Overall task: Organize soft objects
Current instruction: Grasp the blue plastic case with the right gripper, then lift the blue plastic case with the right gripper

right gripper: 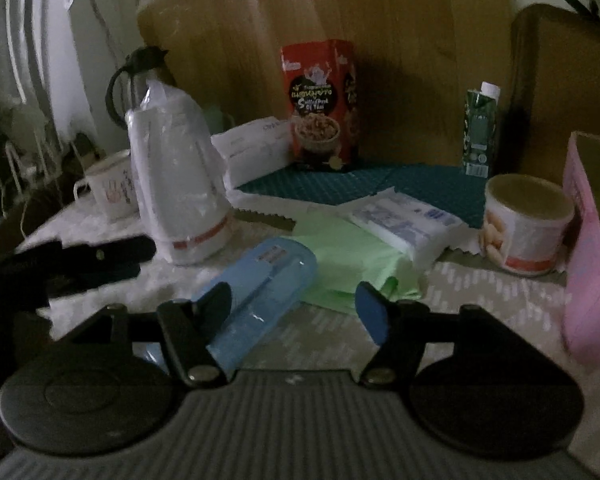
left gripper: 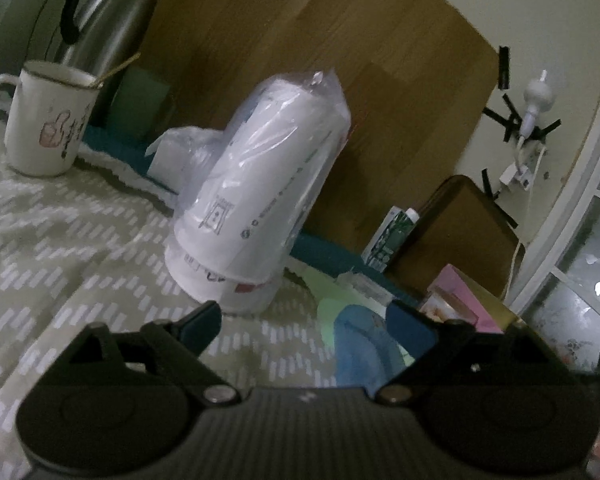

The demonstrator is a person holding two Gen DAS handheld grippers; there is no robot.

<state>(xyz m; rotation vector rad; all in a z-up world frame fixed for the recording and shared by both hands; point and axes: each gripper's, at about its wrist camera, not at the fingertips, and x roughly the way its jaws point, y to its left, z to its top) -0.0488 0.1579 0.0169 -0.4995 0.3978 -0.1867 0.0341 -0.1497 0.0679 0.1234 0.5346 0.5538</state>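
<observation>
Left tongs (left gripper: 306, 326): spread wide, empty, bagged cup stack (left gripper: 260, 196) at 12 o'clock. Right tongs (right gripper: 296, 306): spread wide, blue pack (right gripper: 256, 292) between them, unclamped, on worktop (right gripper: 480, 292).

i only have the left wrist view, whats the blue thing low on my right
Observer: A blue packet, lying flat between the open jaws of the right claw.
Operator: anything on the green sheet
Observer: A white tissue pack lies on the far side of the green sheet.
Operator: whats at the back
Observer: A red snack box stands upright there.
</observation>
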